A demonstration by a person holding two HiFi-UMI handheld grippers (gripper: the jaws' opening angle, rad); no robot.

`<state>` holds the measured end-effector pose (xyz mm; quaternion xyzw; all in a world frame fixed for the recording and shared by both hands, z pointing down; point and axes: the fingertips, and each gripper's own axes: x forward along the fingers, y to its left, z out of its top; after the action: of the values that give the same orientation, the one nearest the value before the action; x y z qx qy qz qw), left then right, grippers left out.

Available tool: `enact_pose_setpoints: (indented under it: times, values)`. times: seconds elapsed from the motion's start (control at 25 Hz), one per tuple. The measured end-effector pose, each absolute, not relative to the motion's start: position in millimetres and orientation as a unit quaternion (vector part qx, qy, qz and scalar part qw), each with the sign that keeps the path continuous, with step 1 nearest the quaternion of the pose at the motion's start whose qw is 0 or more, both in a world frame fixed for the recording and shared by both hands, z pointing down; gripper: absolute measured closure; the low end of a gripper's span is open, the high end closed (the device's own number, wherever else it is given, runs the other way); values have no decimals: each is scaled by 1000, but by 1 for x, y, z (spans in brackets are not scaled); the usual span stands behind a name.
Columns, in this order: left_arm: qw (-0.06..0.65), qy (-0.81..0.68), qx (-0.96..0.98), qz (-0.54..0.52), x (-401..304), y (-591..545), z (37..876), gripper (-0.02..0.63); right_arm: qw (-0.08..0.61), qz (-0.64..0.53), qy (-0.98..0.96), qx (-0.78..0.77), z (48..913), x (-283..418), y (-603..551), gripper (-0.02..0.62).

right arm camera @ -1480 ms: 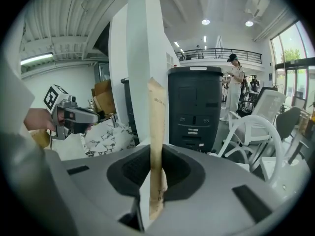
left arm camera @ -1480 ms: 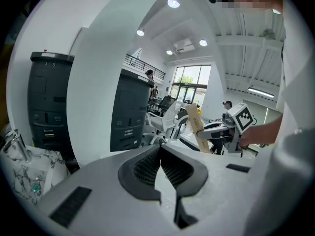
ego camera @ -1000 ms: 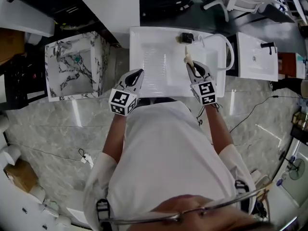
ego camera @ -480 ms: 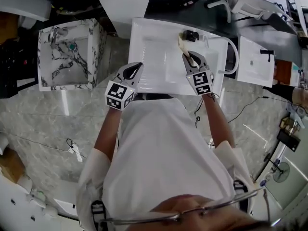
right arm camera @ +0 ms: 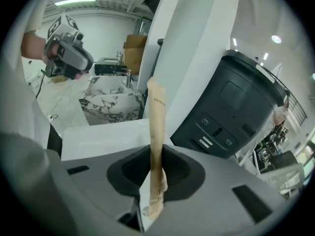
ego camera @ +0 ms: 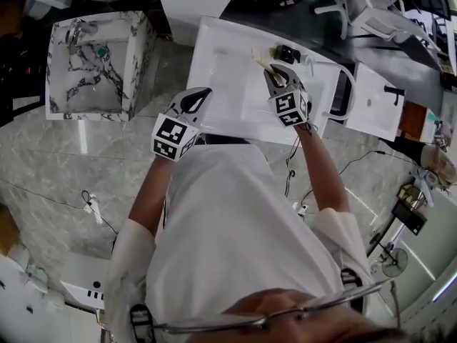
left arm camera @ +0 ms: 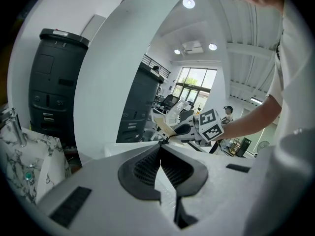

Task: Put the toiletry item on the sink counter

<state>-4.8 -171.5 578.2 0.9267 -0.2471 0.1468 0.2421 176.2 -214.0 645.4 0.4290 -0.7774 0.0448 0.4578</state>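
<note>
Small dark print runs along the slim tan paper sachet [right arm camera: 156, 132], too blurred to read; nothing else legible.

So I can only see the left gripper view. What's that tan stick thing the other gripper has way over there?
Observer: A slim beige paper-wrapped packet with small print; the right gripper is shut on it.
Operator: Is it over the sink yet?
Observer: The head view shows it above the white rectangular sink top, near a small black fitting at the back.
Operator: Where's mine?
Observer: Your left gripper is by that sink's front left corner.
</note>
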Motion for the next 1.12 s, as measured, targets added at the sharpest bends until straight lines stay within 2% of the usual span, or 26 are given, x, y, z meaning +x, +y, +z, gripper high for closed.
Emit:
enact_pose_setpoints:
  times: [1.12]
  values:
    - [270, -287, 905, 157, -15, -183, 599, 601, 601, 10, -730, 326, 803, 189, -309, 532]
